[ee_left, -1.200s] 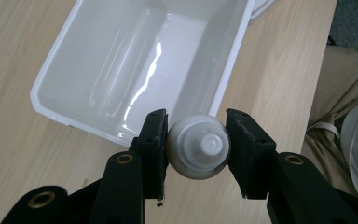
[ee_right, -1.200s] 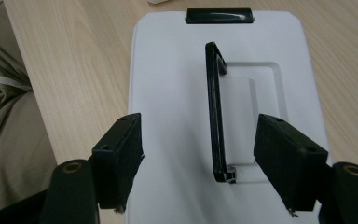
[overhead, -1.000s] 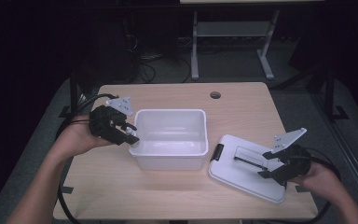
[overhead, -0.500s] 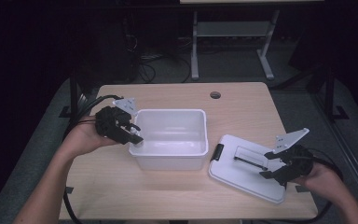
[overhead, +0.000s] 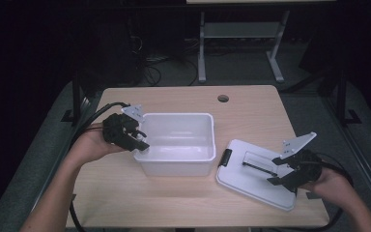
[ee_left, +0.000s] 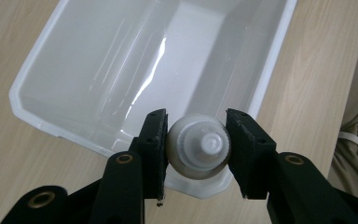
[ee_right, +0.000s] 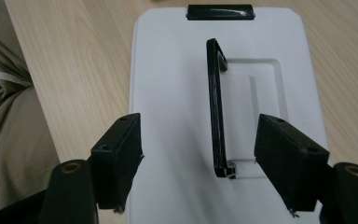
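High view: pale wooden table [overhead: 251,111] under the lamp, dark room with cables and a stand behind. Nearest, right gripper [overhead: 282,173] spread wide over white lid [overhead: 244,181], straddling its black handle [ee_right: 216,112], gripping nothing. Farther left, left gripper [ee_left: 196,147] clamped on small white bottle [ee_left: 199,150], cap toward the camera, over the near corner of clear tub [overhead: 210,140].

bottle [ee_left: 199,150]: small, whitish, capped, cap toward camera | over white bin's [ee_left: 37,117] rim corner | bin: open, upright
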{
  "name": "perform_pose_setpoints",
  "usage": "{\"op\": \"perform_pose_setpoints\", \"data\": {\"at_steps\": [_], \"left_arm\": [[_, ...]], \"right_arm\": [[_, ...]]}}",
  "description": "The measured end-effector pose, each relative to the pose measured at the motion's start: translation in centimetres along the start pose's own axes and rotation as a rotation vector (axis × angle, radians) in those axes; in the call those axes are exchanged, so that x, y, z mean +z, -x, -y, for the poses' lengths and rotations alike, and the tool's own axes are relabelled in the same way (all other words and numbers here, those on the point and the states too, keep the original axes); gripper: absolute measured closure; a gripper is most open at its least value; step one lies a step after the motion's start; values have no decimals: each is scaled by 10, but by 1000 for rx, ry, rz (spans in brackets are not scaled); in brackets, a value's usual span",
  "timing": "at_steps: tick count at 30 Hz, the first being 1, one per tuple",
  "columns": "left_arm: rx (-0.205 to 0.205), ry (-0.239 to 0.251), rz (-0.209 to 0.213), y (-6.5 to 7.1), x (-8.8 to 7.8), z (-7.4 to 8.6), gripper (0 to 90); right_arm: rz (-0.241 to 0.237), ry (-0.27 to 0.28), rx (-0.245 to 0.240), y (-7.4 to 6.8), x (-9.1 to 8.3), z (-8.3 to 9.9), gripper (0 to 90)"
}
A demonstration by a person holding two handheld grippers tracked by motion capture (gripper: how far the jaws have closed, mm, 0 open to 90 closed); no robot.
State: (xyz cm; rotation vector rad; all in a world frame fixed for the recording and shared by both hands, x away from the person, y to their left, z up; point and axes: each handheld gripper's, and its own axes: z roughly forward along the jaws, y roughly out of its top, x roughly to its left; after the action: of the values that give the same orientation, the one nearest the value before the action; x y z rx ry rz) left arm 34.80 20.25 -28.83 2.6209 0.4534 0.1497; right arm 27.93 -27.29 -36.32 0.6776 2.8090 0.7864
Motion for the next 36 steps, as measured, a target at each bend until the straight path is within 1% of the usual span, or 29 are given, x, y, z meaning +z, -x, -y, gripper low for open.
{"op": "perform_pose_setpoints", "data": {"at_steps": [3, 9, 13, 19, 22, 25, 27, 30, 36], "left_arm": [[-5, 3, -3, -1, 4, 1, 598], [-14, -11, -5, -1, 11, 3, 598], [-12, -7, -7, -2, 15, 4, 598], [-22, -13, -3, -2, 22, 5, 598], [-20, -18, -4, -3, 24, 6, 598], [-25, -23, -11, -3, 27, 6, 598], [-20, -29, -17, -2, 29, 6, 597], [-24, -19, -14, -3, 31, 7, 598], [-37, -24, -16, -3, 37, 10, 598]], "right_arm": [[0, 0, 3, 0, 0, 0, 314], [-2, -2, 3, 0, 0, 0, 314], [-4, -4, 4, 0, 1, -1, 314], [-6, -7, 6, 0, 1, -1, 313], [-7, -7, 6, 0, 1, -1, 312], [-5, -6, 6, 1, 1, 0, 312], [-5, -6, 4, 1, 2, 0, 313], [-6, -5, 4, 1, 2, 0, 312], [-8, -11, 0, 1, 3, -1, 311]]}}
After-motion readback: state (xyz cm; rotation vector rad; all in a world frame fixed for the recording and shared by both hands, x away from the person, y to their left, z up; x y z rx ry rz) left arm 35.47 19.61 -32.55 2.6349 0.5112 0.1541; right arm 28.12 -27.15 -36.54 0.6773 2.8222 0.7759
